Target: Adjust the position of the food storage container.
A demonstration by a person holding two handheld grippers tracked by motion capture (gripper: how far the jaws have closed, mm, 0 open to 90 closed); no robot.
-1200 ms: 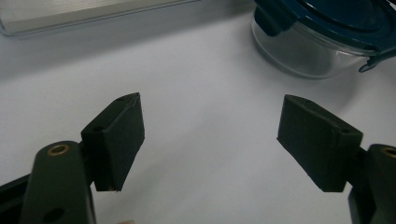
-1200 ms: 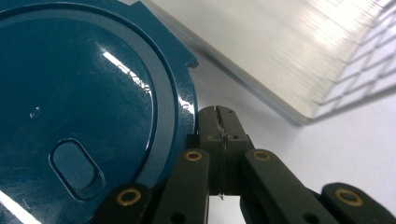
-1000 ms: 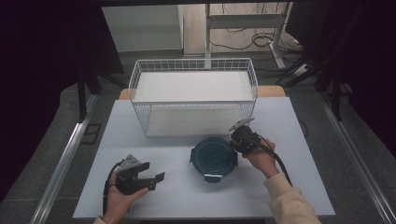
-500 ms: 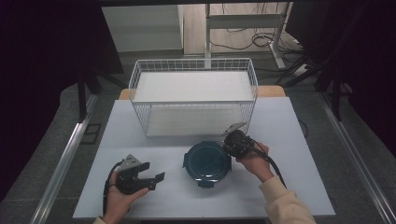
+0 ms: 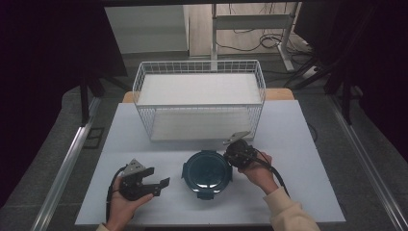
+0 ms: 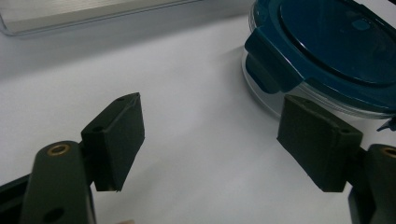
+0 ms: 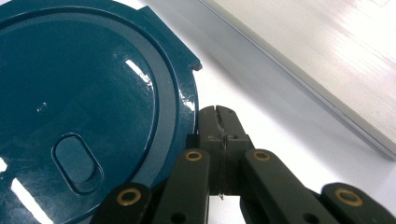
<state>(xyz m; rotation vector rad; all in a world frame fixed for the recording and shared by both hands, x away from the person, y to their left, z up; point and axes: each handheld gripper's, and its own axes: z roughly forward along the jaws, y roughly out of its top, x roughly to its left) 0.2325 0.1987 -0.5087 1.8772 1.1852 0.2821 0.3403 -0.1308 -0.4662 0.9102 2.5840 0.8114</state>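
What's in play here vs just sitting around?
In play:
- round container with teal lid
- right claw, shut, against the lid's edge
- left claw, open, beside the container, holding nothing

Sitting around:
- white wire basket at the back of the table
- cables on the floor behind

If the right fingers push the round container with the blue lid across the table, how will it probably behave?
The container is low and wide with a flat base, so it will probably slide, not tip or roll. Its clear wall looks like glass, so likely heavy for its size and breakable. The glossy lid seems stiff but slippery for the shut right gripper beside its rim.
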